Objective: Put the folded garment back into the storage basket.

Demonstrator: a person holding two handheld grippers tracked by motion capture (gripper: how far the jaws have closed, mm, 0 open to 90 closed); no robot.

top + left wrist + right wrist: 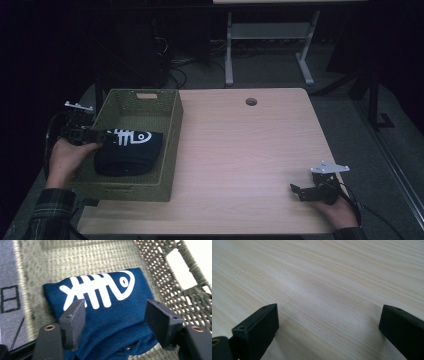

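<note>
Resting low at the near right corner of the wooden table [240,150], the right gripper [300,191] sits in the person's right hand, its jaws spread wide with bare wood grain between them and nothing held. In the right gripper view those two black jaws stand far apart, just above the tabletop.

Over on the near left, the left hand [67,155] holds the left gripper [102,137] over the left rim of the woven green basket [172,130], pointing in across it. And look at that claw: released, jaws well apart, no earlier picture needed to see the pads are off the cloth. In the left gripper view the folded dark blue cloth [105,315] with its white fish-skeleton print [100,288] lies beneath and beyond the jaws, flat on the basket floor, not pinched by either pad.

From the high view the cloth [129,151] sits in the near half of the basket, print facing up, close to the front wall. The basket stands on the table's left side, its far wall showing a handle slot [146,95].

Farther back, a round cable hole [251,102] marks the table's far edge, and beyond it white desk legs [229,55] stand on the dark floor.
</note>
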